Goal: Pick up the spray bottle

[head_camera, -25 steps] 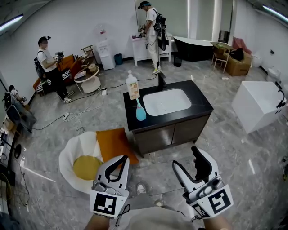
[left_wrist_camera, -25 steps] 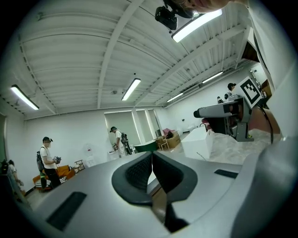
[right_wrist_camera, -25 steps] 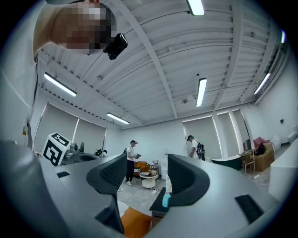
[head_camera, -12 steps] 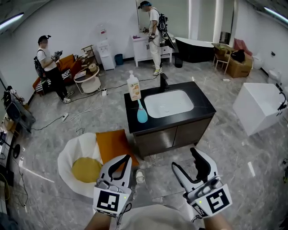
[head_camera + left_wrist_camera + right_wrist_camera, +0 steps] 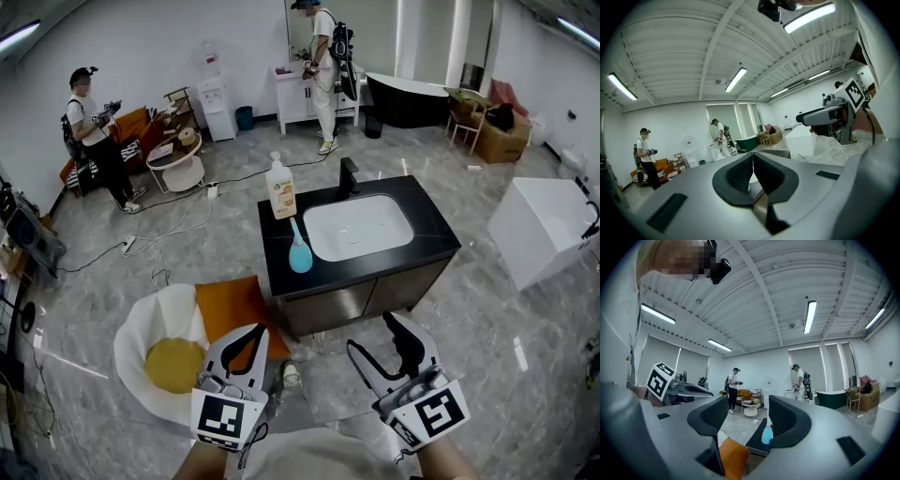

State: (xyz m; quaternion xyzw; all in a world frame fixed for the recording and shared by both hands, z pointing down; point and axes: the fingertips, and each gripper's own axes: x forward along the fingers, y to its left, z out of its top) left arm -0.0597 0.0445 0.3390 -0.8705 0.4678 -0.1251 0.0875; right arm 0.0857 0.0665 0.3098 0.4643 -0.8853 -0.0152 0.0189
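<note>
A light-blue spray bottle (image 5: 299, 251) stands on the black counter (image 5: 431, 230), left of the white sink basin (image 5: 361, 227). It shows again between the jaws in the right gripper view, spray bottle (image 5: 767, 433), still well off. A white pump bottle (image 5: 279, 187) with an orange label stands behind it. My left gripper (image 5: 256, 330) is held low in front of the cabinet, jaws shut on nothing; left gripper (image 5: 753, 169) shows the pads touching. My right gripper (image 5: 375, 334) hangs beside it, open and empty, right gripper (image 5: 747, 416).
A black tap (image 5: 348, 176) rises behind the basin. A white round seat (image 5: 131, 333) with a yellow cushion and an orange cushion (image 5: 230, 302) lie on the floor left of the cabinet. A white block (image 5: 544, 230) stands right. Two persons (image 5: 94, 141) work at the back.
The view has drawn nearer to the counter, which now sits larger and closer. Both grippers stay low in front; the left stays shut, the right open.
</note>
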